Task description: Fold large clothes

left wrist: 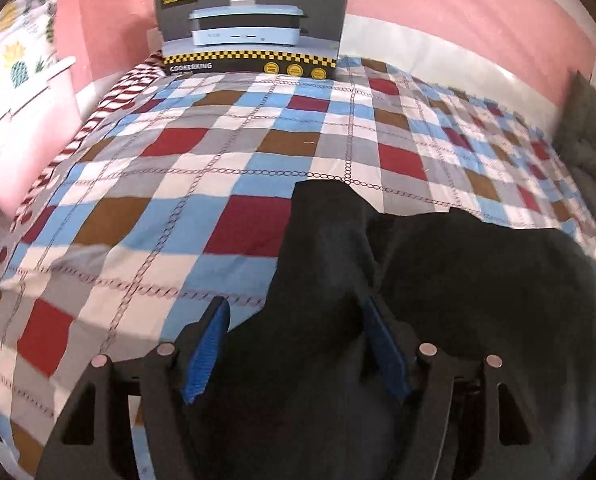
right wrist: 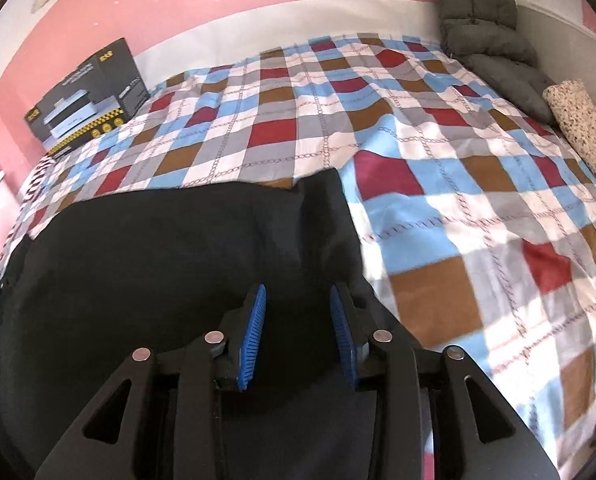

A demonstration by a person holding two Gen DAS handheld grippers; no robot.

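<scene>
Checked bedspread (left wrist: 137, 184) under one black garment (left wrist: 478, 280) — two hand-held grippers, left (left wrist: 293, 316) and right (right wrist: 298, 300), both spread wide.

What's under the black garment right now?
The black garment lies on the checked bedspread, which shows around its far edge and sides. Whatever lies directly beneath the cloth is covered and cannot be seen.

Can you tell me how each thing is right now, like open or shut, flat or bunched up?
left gripper: open, over the black garment.
right gripper: open, over the garment.
black garment: lying on the bed, partly folded.
checkered bedsheet: spread out, wrinkled.
cooker box: closed, upright at wall.
grey cushion: leaning on wall.
</scene>
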